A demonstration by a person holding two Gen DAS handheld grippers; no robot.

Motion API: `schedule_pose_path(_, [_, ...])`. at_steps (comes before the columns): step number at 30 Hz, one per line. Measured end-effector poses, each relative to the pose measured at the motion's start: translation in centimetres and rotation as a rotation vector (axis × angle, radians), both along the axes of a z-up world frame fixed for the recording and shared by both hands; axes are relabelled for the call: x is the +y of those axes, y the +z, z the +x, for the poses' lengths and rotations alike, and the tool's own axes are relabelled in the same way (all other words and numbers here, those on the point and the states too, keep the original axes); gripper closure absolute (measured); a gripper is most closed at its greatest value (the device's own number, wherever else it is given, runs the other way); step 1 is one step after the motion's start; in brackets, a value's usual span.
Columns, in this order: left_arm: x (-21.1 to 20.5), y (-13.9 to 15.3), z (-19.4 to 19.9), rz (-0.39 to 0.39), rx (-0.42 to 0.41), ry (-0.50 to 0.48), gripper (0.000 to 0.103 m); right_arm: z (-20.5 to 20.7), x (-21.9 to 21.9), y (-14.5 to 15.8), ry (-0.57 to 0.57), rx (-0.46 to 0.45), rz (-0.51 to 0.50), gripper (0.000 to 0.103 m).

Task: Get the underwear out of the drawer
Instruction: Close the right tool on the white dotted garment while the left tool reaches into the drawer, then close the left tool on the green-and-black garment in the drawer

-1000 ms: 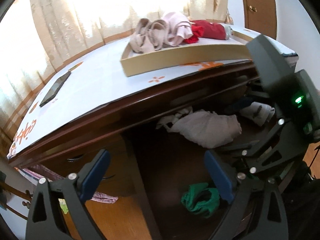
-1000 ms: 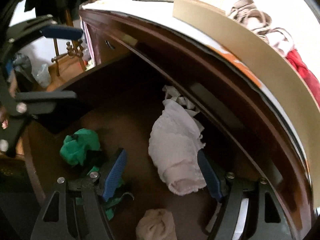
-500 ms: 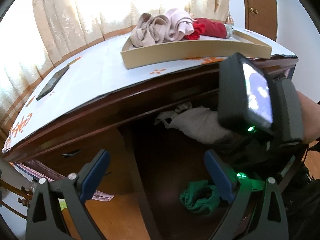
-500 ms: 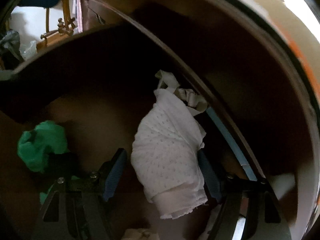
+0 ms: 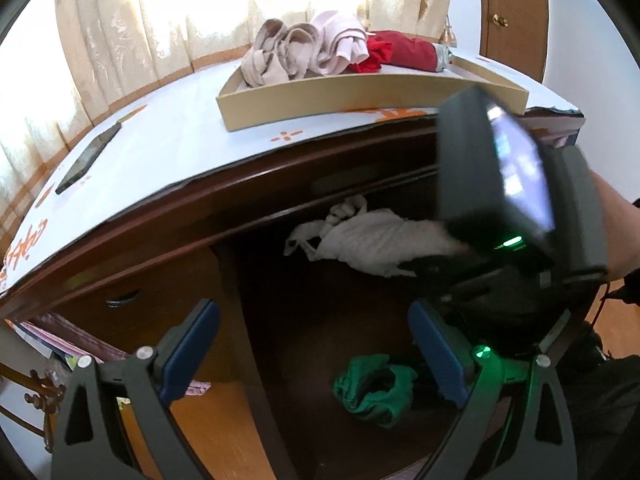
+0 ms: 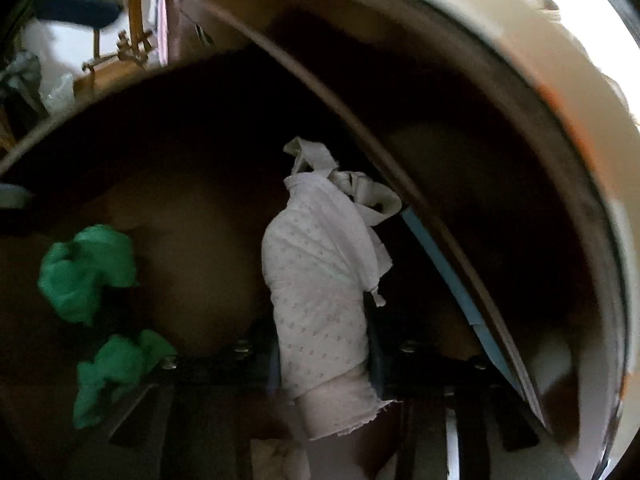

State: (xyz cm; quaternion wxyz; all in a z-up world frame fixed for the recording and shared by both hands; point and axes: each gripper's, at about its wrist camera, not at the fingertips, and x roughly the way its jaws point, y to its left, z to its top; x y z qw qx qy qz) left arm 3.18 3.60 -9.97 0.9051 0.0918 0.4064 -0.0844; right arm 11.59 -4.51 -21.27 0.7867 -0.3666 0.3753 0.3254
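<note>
**A:** Green crumpled cotton underwear (image 5: 374, 390) lies untouched on the floor of the dark wooden drawer (image 5: 320, 320), toward the drawer's near left side. How much is done, would you say?

**B:** Partly. A shallow beige cardboard tray (image 5: 360, 96) on the dresser top, above and behind the drawer, already carries a beige, a pale pink and a red bundle. The drawer holds at least two more pieces, so I judge the job to be somewhere in the middle.

**A:** And the left gripper (image 5: 316, 360)?

**B:** It hovers over the drawer's front edge with its blue pads wide apart and nothing between them. The green piece sits just beyond its right pad.

**A:** Further right?

**B:** The white dotted knit underwear (image 6: 320, 304) lies near the drawer's back wall, right of the green piece. The right gripper (image 6: 324, 364) is closing on its near end; in the right wrist view the cloth is bunched tight between the dark jaws, which look pressed on both sides.

**A:** How does the white piece look?

**B:** Soft and limp, rolled into a rough tube, with a plain hem band at the gripped end and twisted straps trailing toward the drawer's back rail. It has not left the drawer yet.
</note>
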Motion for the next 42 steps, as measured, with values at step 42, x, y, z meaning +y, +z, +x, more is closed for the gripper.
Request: schedule_pose_path(42, [-7.7,-8.2,5.1,-0.037,0.618,-0.181,0.006,-2.7,-17.1,4.4,-0.129,0.088,0.402,0.069])
